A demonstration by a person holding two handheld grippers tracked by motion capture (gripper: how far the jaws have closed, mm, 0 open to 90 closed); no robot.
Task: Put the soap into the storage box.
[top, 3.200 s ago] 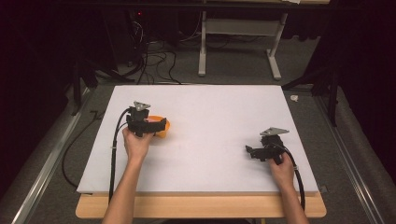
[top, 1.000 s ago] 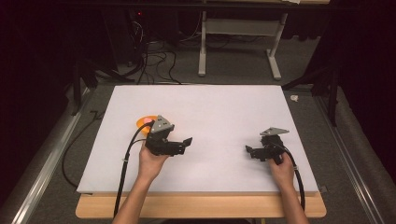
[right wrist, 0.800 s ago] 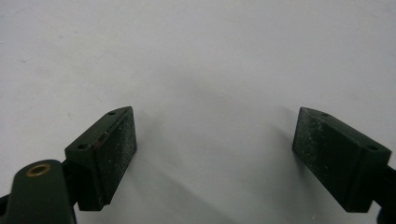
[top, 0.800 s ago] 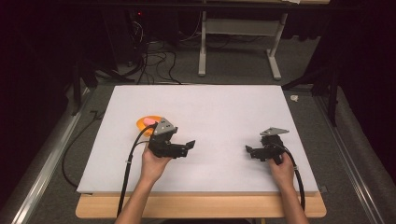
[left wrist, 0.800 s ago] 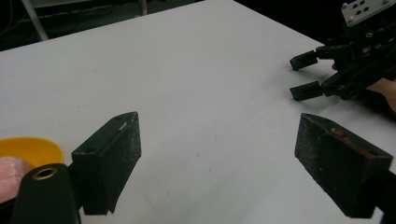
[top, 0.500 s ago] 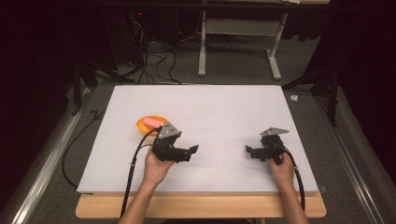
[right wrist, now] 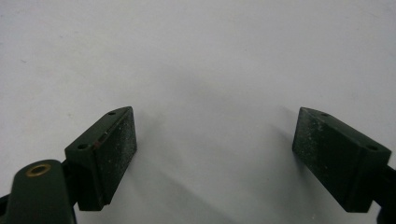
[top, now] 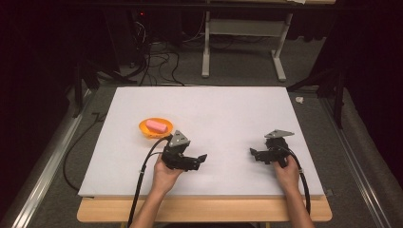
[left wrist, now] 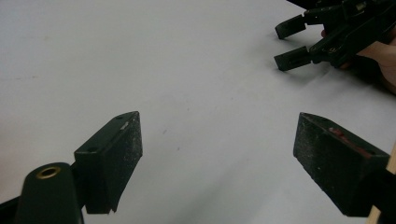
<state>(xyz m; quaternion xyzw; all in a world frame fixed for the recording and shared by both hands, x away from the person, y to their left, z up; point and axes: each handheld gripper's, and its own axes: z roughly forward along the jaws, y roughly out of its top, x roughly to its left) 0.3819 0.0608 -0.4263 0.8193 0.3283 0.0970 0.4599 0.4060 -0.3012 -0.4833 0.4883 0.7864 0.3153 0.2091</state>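
A small orange bowl (top: 142, 128) rests on the left half of the white table (top: 228, 109), and a pink object (top: 158, 126) lies inside it. Just right of and nearer than the bowl, my left gripper (top: 200, 159) stands open with nothing between its jaws; in its own view the same gripper (left wrist: 217, 161) points across bare tabletop. My right gripper (top: 252, 154) sits low on the right half of the table, open and empty, and its tips (right wrist: 212, 156) hang just above the white surface. The left gripper view also shows the right gripper (left wrist: 292, 44) far off.
A wooden strip (top: 204, 209) runs along the table's near edge. Beyond the far edge stand a white desk frame (top: 242, 42) and tangled cables (top: 157, 57) on the floor. Metal rails (top: 47, 156) flank both sides.
My left gripper has let go at the orange bowl, leaving the pink object in it, and drawn back right and toward the person. The right gripper has stayed still.
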